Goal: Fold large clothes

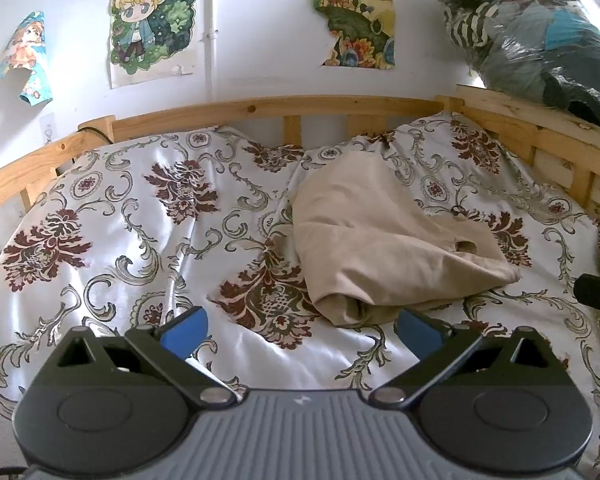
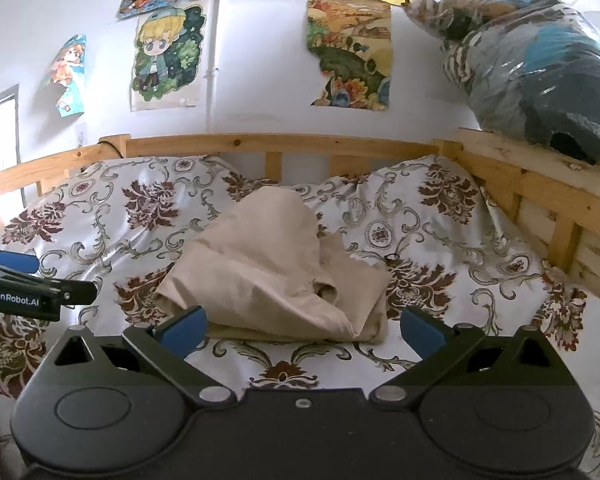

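Note:
A beige garment (image 1: 384,240) lies loosely bunched on the floral bedspread (image 1: 140,220), right of centre in the left wrist view and centred in the right wrist view (image 2: 276,276). My left gripper (image 1: 300,330) is open just short of the garment's near edge, nothing between its blue pads. My right gripper (image 2: 302,330) is open too, its pads flanking the garment's near edge without touching it. The left gripper's body shows at the left edge of the right wrist view (image 2: 24,284); a black part of the right gripper shows at the right edge of the left wrist view (image 1: 598,292).
A wooden bed rail (image 1: 260,110) runs along the far and right sides of the bed. A clear plastic bag of clothes (image 1: 540,40) rests on the right rail's corner. Posters hang on the white wall (image 2: 260,80) behind.

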Motion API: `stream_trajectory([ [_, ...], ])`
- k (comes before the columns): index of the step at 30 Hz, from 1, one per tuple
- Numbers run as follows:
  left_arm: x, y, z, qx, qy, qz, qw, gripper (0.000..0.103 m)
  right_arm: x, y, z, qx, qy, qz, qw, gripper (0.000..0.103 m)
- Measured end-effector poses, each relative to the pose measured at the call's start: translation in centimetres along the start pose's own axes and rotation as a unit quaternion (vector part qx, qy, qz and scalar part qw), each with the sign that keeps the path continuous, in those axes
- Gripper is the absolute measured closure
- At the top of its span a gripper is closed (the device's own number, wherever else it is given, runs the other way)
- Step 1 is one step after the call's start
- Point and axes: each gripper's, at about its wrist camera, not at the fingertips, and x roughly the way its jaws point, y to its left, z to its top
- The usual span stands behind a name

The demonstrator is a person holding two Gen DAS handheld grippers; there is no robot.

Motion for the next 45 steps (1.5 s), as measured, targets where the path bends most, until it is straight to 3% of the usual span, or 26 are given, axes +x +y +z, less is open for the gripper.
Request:
stream_trajectory([
  [8, 0.0, -0.2, 0.0, 0.001, 0.0, 0.002, 1.0, 0.001, 0.0, 0.2, 0.0, 0.005, -0.001, -0.003, 1.0, 0.001],
  [12, -0.1, 0.0, 0.8, 0.014, 0.026, 0.015, 0.9995, 0.001, 0.0, 0.1, 0.0, 0.005, -0.001, -0.002, 1.0, 0.001],
  [17, -1.0, 0.0, 1.1, 0.019, -0.006, 0.023, 0.9995, 0.001, 0.0, 0.0, 0.1, 0.007, 0.0, 0.001, 1.0, 0.001],
  [45, -0.5, -0.2, 1.1, 0.027, 0.016, 0.019, 0.9993, 0.001, 0.0, 0.0, -0.1, 0.016, 0.0, 0.006, 1.0, 0.001],
])
